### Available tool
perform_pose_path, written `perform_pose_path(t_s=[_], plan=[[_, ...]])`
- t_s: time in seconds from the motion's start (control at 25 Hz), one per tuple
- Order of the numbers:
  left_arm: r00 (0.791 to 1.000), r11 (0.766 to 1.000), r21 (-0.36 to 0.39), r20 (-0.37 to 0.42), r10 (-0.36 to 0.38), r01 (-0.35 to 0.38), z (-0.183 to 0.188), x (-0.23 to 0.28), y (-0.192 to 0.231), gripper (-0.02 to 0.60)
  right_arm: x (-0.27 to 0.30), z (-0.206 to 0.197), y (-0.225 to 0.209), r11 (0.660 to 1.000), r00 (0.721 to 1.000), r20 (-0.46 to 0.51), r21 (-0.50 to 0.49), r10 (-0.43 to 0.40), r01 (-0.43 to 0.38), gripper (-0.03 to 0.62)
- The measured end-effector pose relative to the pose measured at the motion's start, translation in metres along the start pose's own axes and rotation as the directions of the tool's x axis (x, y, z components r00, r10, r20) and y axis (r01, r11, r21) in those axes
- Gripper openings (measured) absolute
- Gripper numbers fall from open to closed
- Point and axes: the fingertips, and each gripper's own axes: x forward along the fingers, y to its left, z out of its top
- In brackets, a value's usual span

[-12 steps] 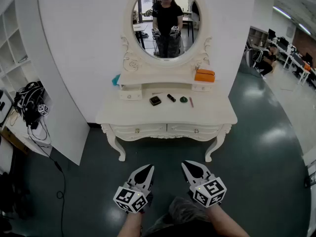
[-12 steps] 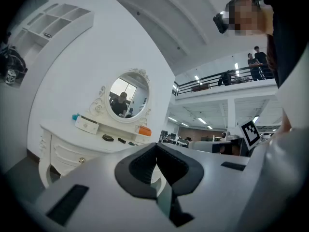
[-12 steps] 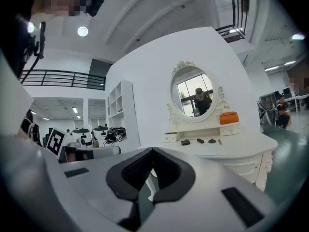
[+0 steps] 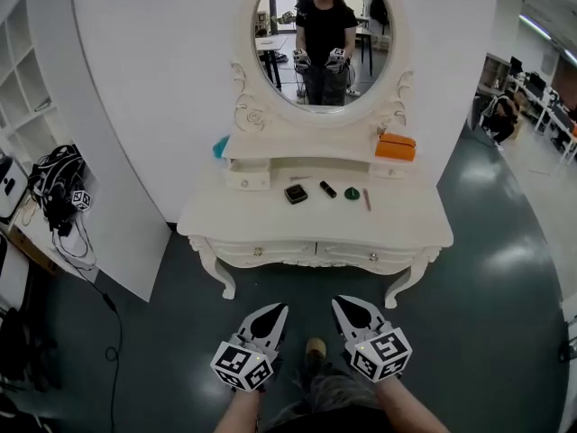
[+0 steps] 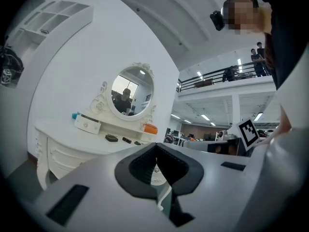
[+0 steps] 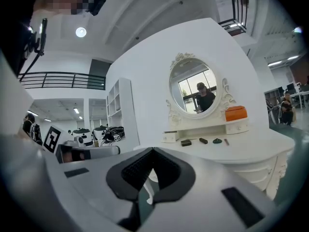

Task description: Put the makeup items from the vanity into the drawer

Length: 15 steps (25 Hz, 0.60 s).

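The white vanity [image 4: 261, 219] stands ahead with an oval mirror above it. On its top lie a black square compact [image 4: 296, 193], a black lipstick tube [image 4: 328, 189], a dark green cone-shaped piece [image 4: 352, 193] and a reddish pencil [image 4: 367, 198]. Two front drawers [image 4: 257, 253] are closed. My left gripper [image 4: 275, 313] and right gripper [image 4: 344, 305] hover over the floor well short of the vanity, both shut and holding nothing. The right gripper view shows the same compact [image 6: 186, 142] and lipstick tube [image 6: 203, 140] far off.
An orange box [image 4: 396, 146] and a teal item [image 4: 221, 146] sit on the vanity's upper shelf, which has small drawers [image 4: 249, 179]. A white shelving unit with tangled cables [image 4: 59, 197] stands at left. My shoe [image 4: 315, 348] shows between the grippers. People sit at desks [image 4: 500, 115] far right.
The vanity has come slightly nearer and shifted right in the head view. A shoe now shows between the grippers. Both grippers keep their places in the picture.
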Motion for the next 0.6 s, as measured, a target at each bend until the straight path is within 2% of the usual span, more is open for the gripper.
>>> perform_pose_path(t_s=[0.4,0.6], plan=[[0.998,0.999,-0.029,-0.052,0.044,-0.045,0.009,0.092,0.063,0.014,0.091,0.008,-0.069,0.999,0.998,-0.049,0.025,0.035,-0.034,0.023],[0.998,0.998,-0.026,-0.049,0.050,-0.051,0.022,0.143,0.095,0.014,0.136,0.020,-0.101,0.998,0.996,-0.067,-0.010,0.064,-0.064,0.023]])
